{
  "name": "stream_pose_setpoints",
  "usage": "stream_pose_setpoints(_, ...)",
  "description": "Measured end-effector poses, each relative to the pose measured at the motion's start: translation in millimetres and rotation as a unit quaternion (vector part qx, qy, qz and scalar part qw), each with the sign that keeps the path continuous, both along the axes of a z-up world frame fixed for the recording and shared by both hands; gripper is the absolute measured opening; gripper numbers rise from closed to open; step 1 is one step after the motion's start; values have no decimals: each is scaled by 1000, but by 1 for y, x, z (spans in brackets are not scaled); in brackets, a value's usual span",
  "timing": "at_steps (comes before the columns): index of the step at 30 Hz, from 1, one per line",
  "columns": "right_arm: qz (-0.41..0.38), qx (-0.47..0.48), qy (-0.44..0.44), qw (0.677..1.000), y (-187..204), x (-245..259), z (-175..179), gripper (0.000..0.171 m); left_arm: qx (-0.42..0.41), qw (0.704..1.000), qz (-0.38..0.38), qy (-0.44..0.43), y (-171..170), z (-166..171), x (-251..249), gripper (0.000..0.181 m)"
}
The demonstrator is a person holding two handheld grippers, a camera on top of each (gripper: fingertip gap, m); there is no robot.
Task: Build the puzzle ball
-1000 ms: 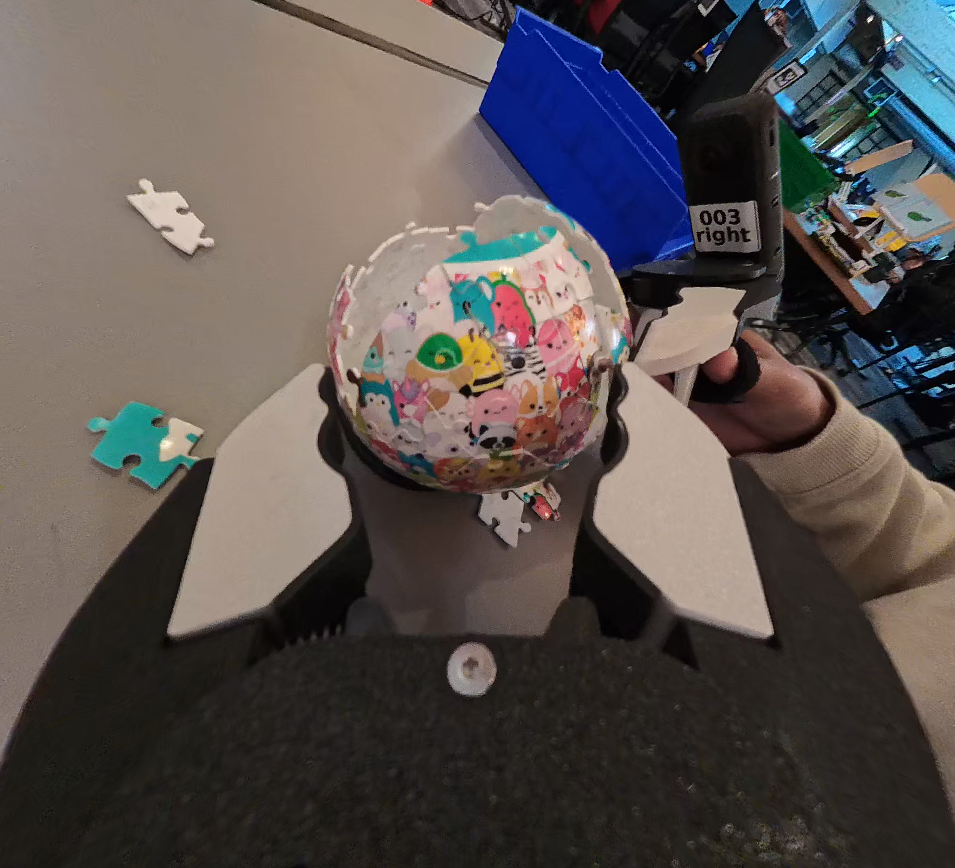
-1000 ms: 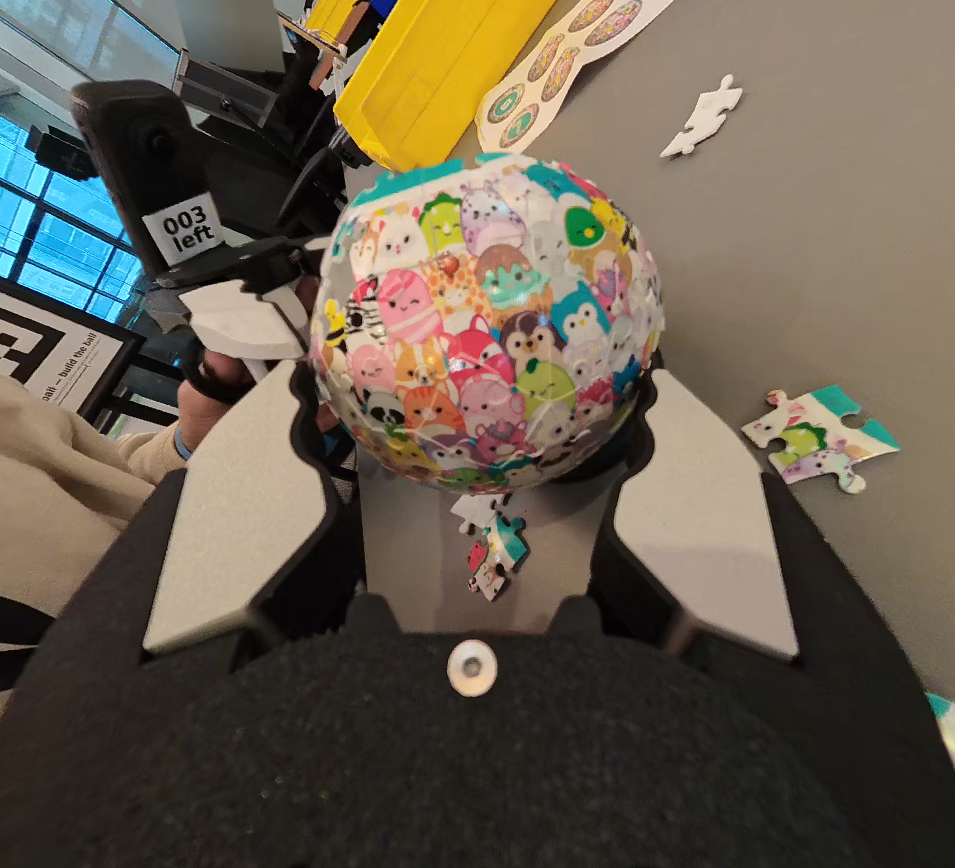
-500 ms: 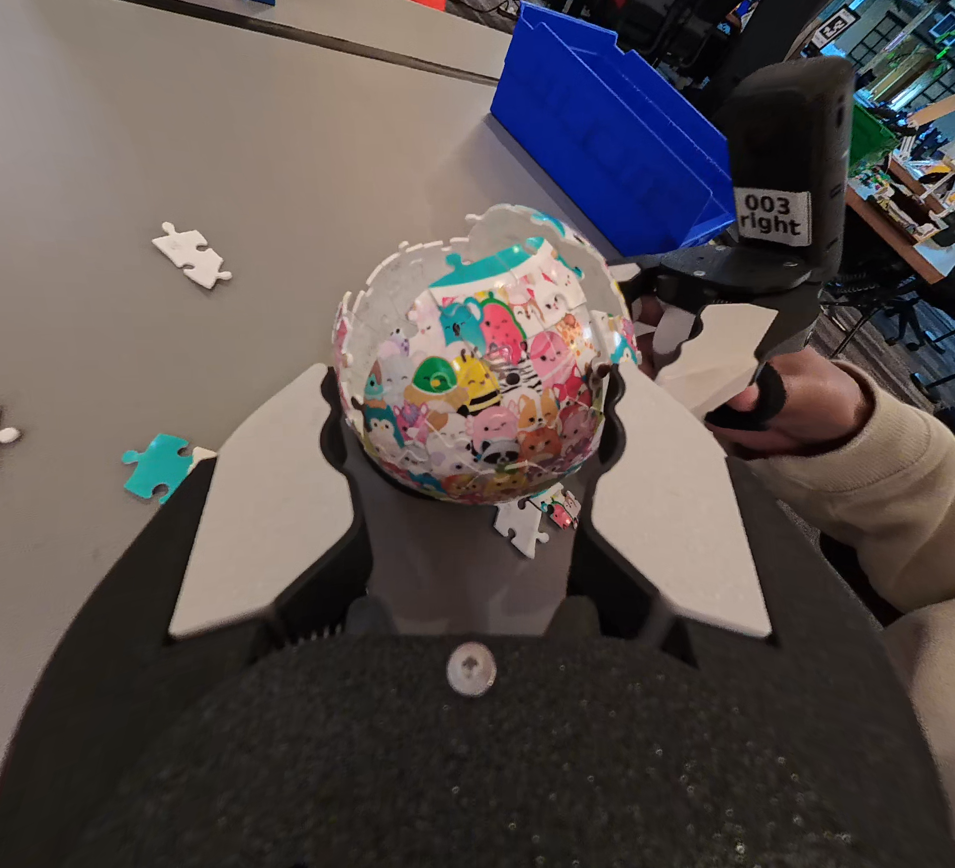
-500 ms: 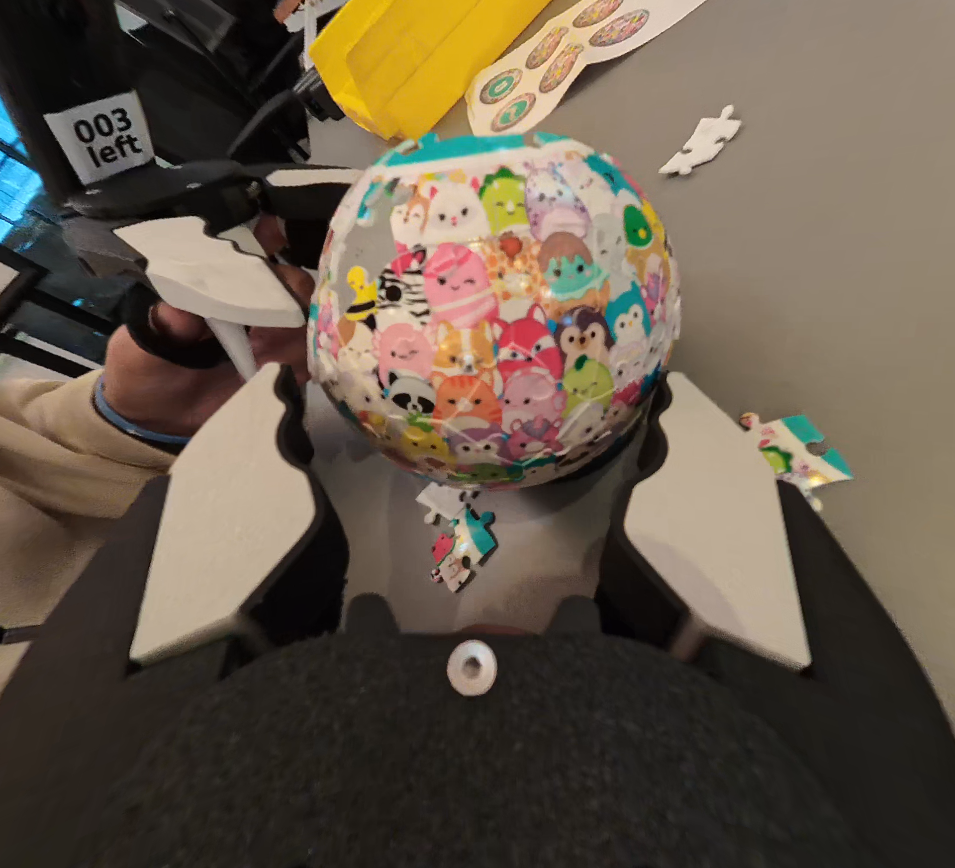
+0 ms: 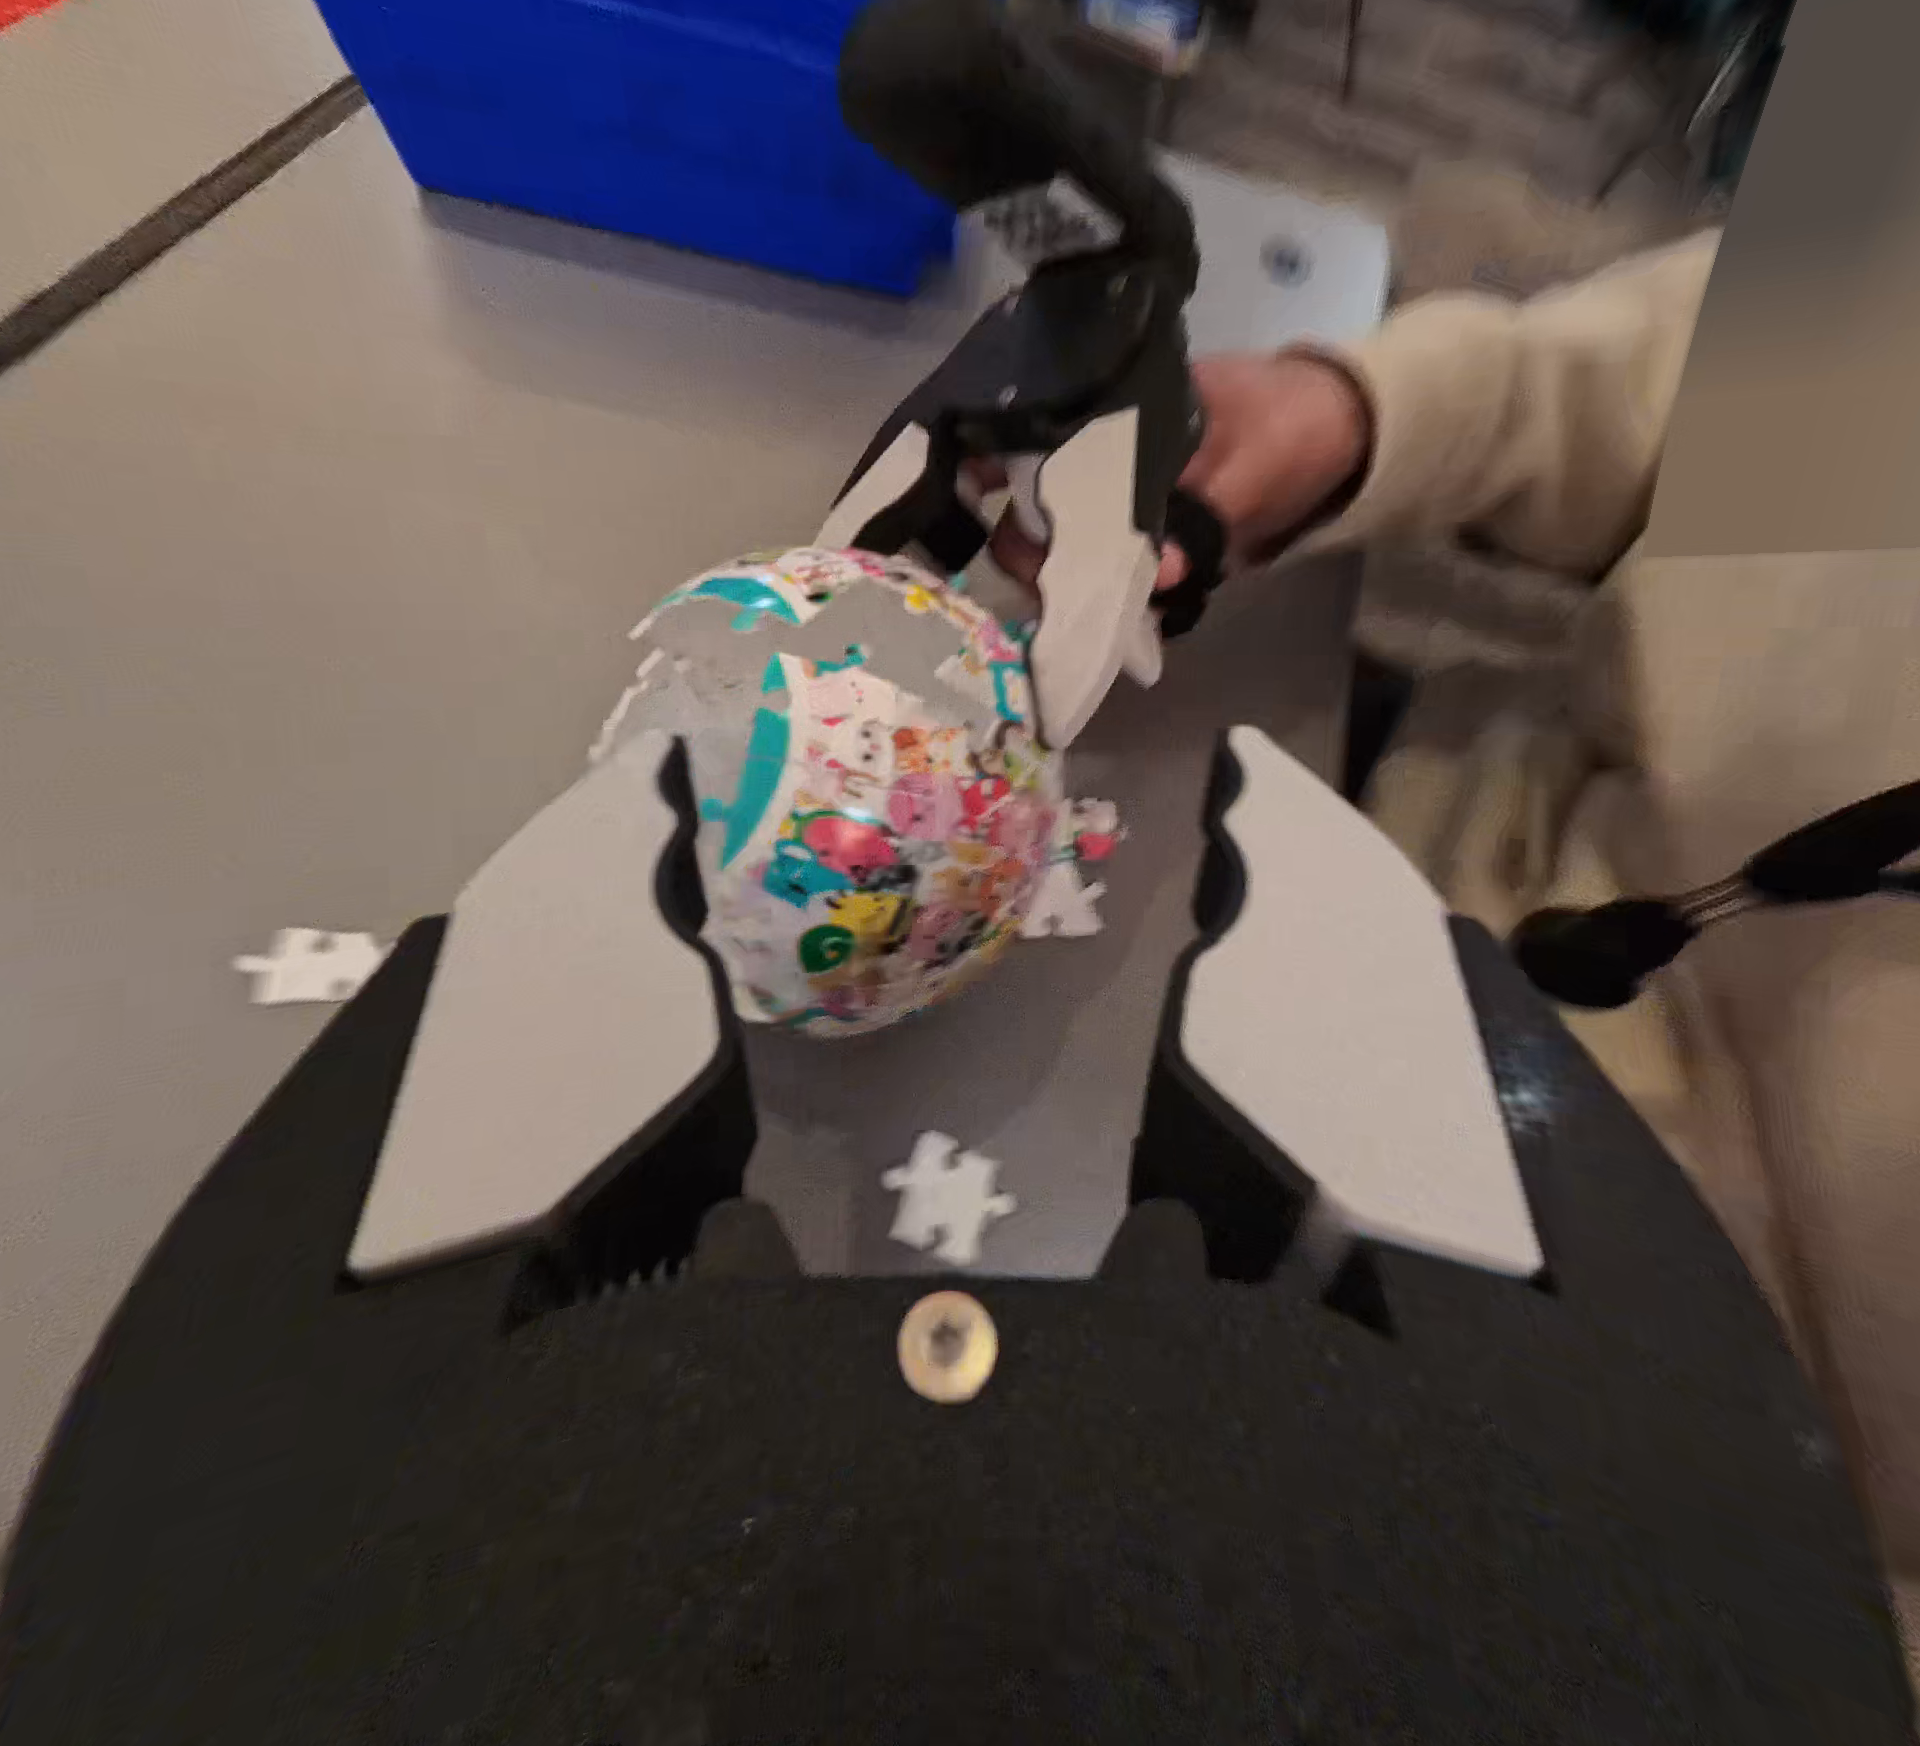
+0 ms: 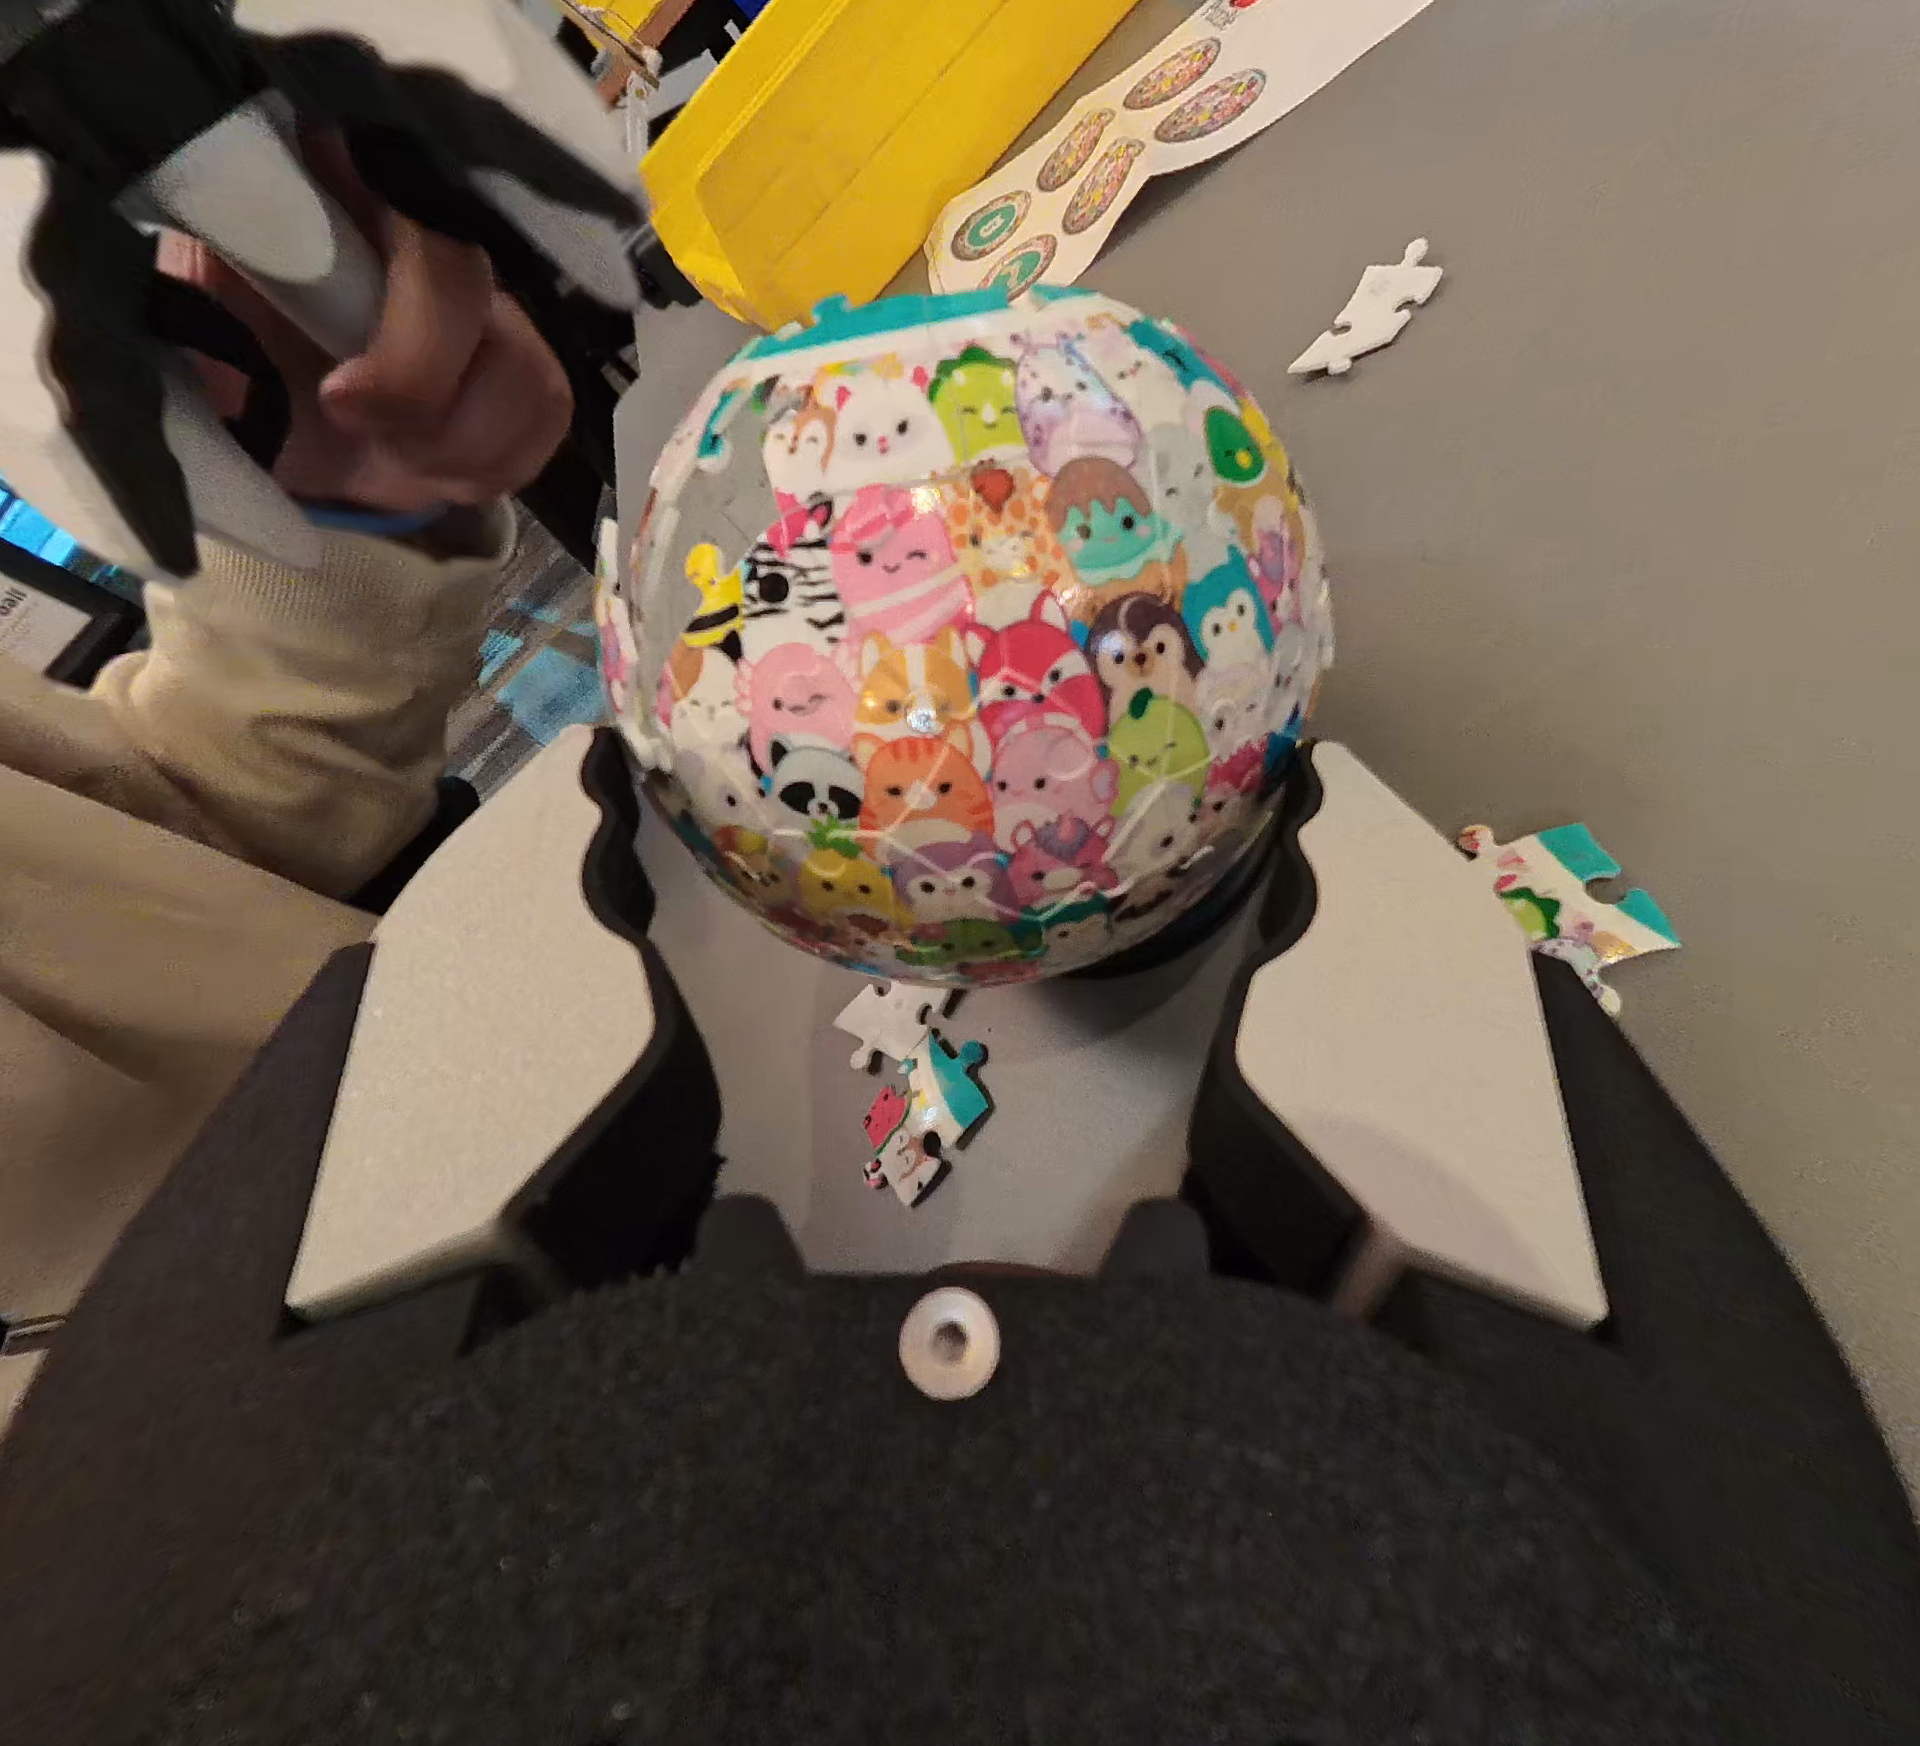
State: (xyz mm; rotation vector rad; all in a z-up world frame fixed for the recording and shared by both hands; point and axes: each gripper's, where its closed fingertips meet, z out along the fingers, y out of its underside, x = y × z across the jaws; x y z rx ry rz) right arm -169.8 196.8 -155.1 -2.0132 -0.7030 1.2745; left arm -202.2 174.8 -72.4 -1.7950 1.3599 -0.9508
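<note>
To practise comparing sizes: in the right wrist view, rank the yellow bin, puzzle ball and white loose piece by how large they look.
1. Puzzle ball, though it is nearest.
2. Yellow bin.
3. White loose piece.

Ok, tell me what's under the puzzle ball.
Under the puzzle ball a dark base edge shows at its lower right. A white loose piece pokes out beneath the near side, beside a printed piece. The ball covers whatever lies directly underneath.

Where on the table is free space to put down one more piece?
Free: the grey table right of the puzzle ball, between the white piece and the teal-edged piece. Crowded: under the ball, where loose pieces lie, and near the yellow bin.
</note>
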Motion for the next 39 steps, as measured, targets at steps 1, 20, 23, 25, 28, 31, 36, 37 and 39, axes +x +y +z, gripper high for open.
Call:
stream_pose_setpoints(1, -1, -2, 1, 1000, 0, 0, 0, 115, 30, 999, -15, 33, 4, -4, 2, 103)
stream_pose_setpoints(20, -8, -28, 5, 1000, 1, -1, -3, 114, 59, 980, -110, 155, -3, -41, 21, 103)
stream_pose_setpoints(23, -13, -47, 7, 999, 1, 0, -3, 113, 58, 982, -105, 148, -2, -41, 22, 105)
stream_pose_setpoints(25, -12, -48, -2, 999, -1, 0, -4, 113, 56, 982, -108, 145, -3, -42, 23, 102)
stream_pose_setpoints(28, -17, -62, -3, 998, -1, 0, -3, 113, 57, 982, -115, 139, -6, -41, 25, 98)
stream_pose_setpoints(31, -18, -64, 0, 998, 0, -1, -3, 113, 67, 983, -104, 139, -2, -39, 24, 98)
stream_pose_setpoints(36, -15, -61, -4, 998, -1, -1, -3, 113, 63, 984, -91, 138, 1, -41, 20, 97)
stream_pose_setpoints(37, -15, -62, -2, 998, -1, -1, -3, 113, 64, 984, -92, 136, -1, -40, 19, 92)
stream_pose_setpoints(39, -14, -62, 0, 998, -1, 0, -3, 113, 67, 986, -95, 119, -10, -38, 20, 81)
